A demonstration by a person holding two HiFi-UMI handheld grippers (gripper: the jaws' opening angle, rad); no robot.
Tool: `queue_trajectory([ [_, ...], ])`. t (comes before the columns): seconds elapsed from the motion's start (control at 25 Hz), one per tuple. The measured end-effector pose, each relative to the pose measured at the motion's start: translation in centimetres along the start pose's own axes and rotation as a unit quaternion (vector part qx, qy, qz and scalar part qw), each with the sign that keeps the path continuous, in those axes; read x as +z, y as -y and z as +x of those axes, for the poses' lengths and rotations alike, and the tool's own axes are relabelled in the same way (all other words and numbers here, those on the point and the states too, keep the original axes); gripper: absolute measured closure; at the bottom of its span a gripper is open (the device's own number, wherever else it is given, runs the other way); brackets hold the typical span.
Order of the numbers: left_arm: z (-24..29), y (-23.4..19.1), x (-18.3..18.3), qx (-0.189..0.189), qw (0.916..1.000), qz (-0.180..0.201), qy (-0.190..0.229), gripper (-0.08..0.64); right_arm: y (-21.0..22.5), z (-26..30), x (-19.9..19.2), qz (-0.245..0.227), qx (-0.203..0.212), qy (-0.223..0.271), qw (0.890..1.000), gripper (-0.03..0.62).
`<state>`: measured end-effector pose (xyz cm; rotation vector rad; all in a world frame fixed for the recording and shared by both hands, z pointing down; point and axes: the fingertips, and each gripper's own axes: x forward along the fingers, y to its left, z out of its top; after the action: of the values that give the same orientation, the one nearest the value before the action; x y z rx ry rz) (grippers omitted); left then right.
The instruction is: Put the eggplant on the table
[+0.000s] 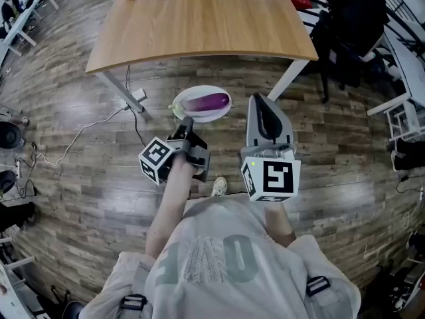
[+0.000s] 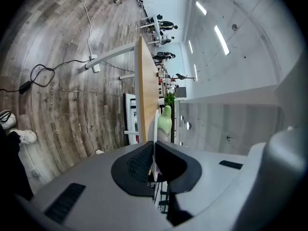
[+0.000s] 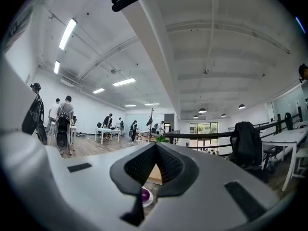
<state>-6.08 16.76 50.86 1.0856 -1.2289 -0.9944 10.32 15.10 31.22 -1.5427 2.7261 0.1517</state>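
Head view from above: grips the near rim of a white plate (image 1: 214, 117) with the left gripper (image 1: 188, 121), jaws clenched on that rim, seen edge-on between both pads in the left gripper view. Carries 1 purple eggplant (image 1: 207, 102) lying across the plate, not on the table (image 1: 199, 18). Hangs over the wooden floor (image 1: 80, 178), just short of the table's near edge. Holds the right gripper (image 1: 260, 100) just beside the plate, 2 jaws pressed together on nothing.
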Motion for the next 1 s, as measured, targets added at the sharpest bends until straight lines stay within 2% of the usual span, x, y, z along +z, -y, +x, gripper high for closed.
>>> queue_trajectory([
  [0.28,0.3,0.7,0.0,-0.008,0.9999,0.006,0.006,0.541,1.5,-0.2,-0.4,0.025,-0.007,0.007,1.000,0.575],
  [0.52,0.4,0.5,-0.1,-0.007,0.9999,0.005,0.007,0.541,1.5,0.0,-1.1,0.042,0.006,0.007,0.999,0.574],
  [0.76,1.7,0.5,0.3,-0.006,0.9998,0.000,0.018,0.541,2.2,0.3,-1.4,0.038,0.015,0.006,0.999,0.574],
  [1.0,4.0,2.1,0.1,-0.023,0.9996,-0.001,0.018,0.541,3.9,1.6,-1.0,0.033,0.014,0.009,0.999,0.574],
])
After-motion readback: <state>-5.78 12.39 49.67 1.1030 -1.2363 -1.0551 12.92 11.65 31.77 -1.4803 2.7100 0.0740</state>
